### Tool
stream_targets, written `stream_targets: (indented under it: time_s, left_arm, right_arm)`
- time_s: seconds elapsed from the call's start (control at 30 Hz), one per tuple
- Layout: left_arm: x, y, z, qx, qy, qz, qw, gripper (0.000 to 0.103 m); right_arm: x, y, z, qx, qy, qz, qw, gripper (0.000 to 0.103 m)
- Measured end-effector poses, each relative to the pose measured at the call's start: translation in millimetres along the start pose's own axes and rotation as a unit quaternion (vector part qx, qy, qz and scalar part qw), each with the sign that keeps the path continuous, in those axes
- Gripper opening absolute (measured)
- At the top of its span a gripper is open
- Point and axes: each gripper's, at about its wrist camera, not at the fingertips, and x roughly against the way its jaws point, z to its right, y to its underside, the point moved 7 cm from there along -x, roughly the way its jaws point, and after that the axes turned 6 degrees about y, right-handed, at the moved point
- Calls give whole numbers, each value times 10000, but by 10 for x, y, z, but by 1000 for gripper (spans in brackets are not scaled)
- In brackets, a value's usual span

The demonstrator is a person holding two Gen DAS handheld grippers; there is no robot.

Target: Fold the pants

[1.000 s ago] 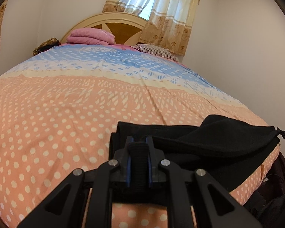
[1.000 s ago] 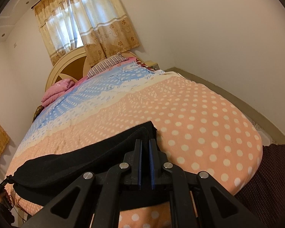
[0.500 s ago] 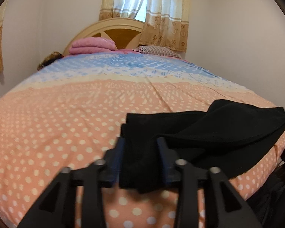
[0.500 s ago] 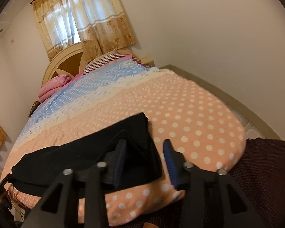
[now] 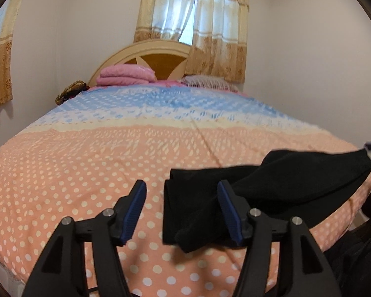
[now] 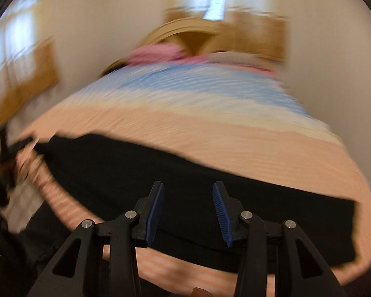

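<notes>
A home bedroom: bed (image 5: 111,163) with dotted bedspread, arched headboard (image 5: 155,57), pillows (image 5: 126,75), curtained window (image 5: 193,22).

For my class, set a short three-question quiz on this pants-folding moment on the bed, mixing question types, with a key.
1. True or false: the left claw is clamped on the black pants.
2. Multiple choice: the pants lie on (A) the blue band near the headboard, (B) the peach dotted part of the bedspread near the foot edge, (C) the floor.
3. Short answer: what pink thing sits by the headboard?

Key
1. False: its jaws have just been opening, and the pads stand apart with a pants end loose between them.
2. B.
3. A folded pink blanket.
</notes>
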Motion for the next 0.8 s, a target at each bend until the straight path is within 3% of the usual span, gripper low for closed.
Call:
stream_targets:
  time_s: [0.07,0.2,0.3,0.4,0.5,0.63,0.73,0.8]
  left_arm:
    - [76,-52,-24,63,2,106,9999,77]
    - [9,-135,-128,240,-81,46,9997,78]
    - [-170,-201,-168,213,-136,-164,9995,78]
    - [-384,-223,-212,322,-56,-447,9985,75]
    - [-627,-195,-236,653,275,-718,9949,61]
    - [-916,-89,-189,745,362,-1174,9896,47]
    - [-1084,50,-149,826,275,-1617,9830,46]
    - [-1111,86,-126,781,226,-1639,9831,45]
  right_arm:
    - [-244,-11,-448,344,-397,-135,9985,43]
    - [-621,46,-1127,1191,-581,-266,9908,43]
    - [-813,79,-1403,1478,-710,-370,9858,43]
    - [-900,101,-1492,1561,-688,-394,9845,43]
    - [-918,93,-1469,1556,-659,-399,9848,43]
    - [-986,90,-1508,1667,-525,-437,9836,43]
    - [-999,106,-1493,1734,-474,-422,9828,43]
    - [-1025,112,-1508,1731,-486,-422,9828,43]
